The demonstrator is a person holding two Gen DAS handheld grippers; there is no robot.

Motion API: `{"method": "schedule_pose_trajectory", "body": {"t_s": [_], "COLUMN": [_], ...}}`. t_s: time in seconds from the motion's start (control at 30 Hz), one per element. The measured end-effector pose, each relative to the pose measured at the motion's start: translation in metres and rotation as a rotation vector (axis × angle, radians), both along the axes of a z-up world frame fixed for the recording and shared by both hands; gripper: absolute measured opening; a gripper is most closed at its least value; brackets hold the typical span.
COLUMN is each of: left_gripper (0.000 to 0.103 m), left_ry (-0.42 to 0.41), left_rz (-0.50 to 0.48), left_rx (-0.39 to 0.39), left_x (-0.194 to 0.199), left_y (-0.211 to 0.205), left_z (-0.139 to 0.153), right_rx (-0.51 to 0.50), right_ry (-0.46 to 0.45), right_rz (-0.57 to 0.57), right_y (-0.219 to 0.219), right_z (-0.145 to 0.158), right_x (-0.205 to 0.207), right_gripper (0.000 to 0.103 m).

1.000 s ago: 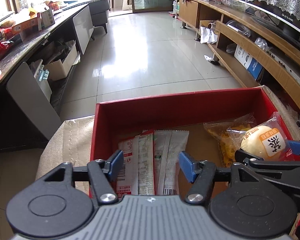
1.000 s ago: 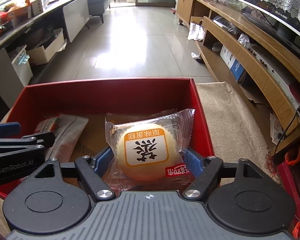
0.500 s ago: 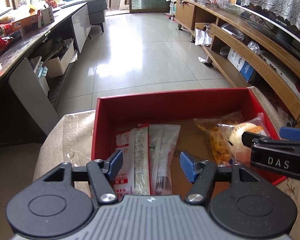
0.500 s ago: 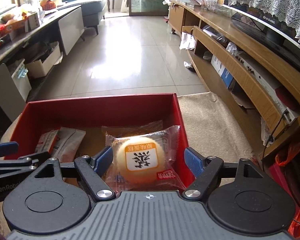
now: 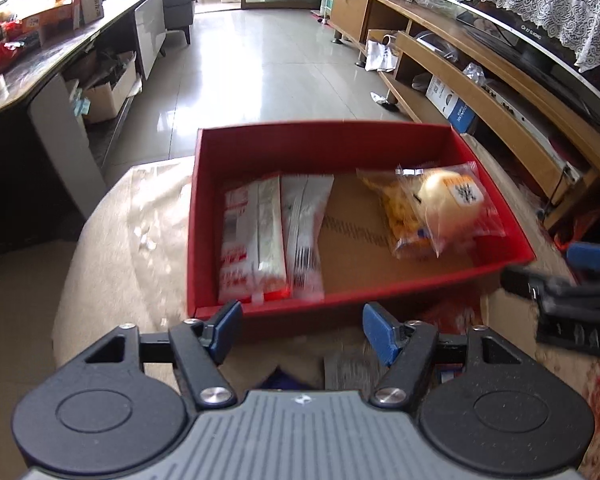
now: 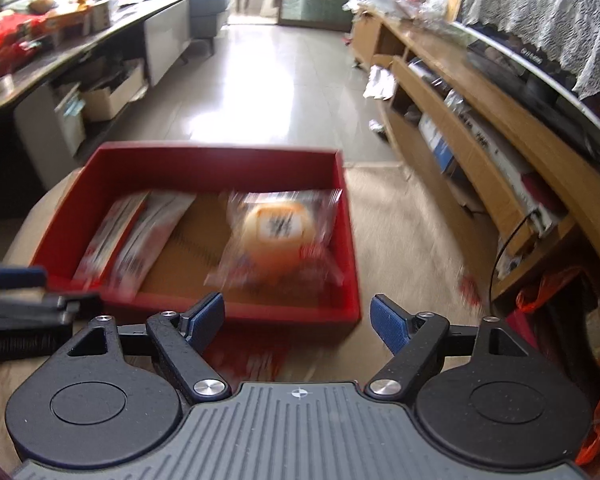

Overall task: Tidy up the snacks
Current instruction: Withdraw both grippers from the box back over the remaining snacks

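A red box [image 5: 396,292] [image 6: 284,312] stands on a beige cloth-covered table. Inside it lie two long red-and-white snack packets [image 5: 256,236] [image 6: 128,240] at the left, a yellow snack bag [image 5: 400,216] and a round wrapped cake [image 5: 456,204] [image 6: 280,228] at the right. My left gripper [image 5: 302,334] is open and empty, just in front of the box's near wall. My right gripper [image 6: 298,320] is open and empty, also in front of the box; it shows at the right edge of the left wrist view [image 5: 580,296].
More snack wrappers [image 5: 340,372] [image 6: 252,360] lie blurred on the cloth under the grippers. A long wooden shelf unit [image 6: 480,136] runs along the right. A dark counter [image 5: 40,64] with boxes stands at the left. Tiled floor lies beyond the table.
My right gripper opened and let go of the wrapped cake, which now lies in the box. Both grippers drew back toward me out of the box.
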State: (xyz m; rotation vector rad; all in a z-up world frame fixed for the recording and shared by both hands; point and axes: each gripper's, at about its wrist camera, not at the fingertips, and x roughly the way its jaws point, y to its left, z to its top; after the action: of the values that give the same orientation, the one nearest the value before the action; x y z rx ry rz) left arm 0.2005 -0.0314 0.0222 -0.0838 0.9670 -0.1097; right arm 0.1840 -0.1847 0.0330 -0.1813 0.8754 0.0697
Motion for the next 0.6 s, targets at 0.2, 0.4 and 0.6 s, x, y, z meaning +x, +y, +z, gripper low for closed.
{"method": "schedule_pose_trajectory", "body": {"t_s": [0.2, 0.4, 0.6], "left_gripper": [0.064, 0.064, 0.064], "left_ry": [0.004, 0.031, 0.07], "left_rz": [-0.064, -0.107, -0.11], "left_rx": [-0.041, -0.065, -0.09], "left_x": [-0.024, -0.03, -0.027], "left_y": [-0.003, -0.009, -0.005], "left_z": [0.003, 0.0, -0.008], "right_rx": [-0.025, -0.02, 0.044], "right_ry": [0.072, 0.139, 0.196], "right_rz": [0.078, 0.18, 0.257], "right_y": [-0.001, -0.003, -0.001], "right_z": [-0.016, -0.04, -0.066], "right_x": [-0.031, -0.019, -0.002], "right_gripper": [0.086, 0.086, 0.086]}}
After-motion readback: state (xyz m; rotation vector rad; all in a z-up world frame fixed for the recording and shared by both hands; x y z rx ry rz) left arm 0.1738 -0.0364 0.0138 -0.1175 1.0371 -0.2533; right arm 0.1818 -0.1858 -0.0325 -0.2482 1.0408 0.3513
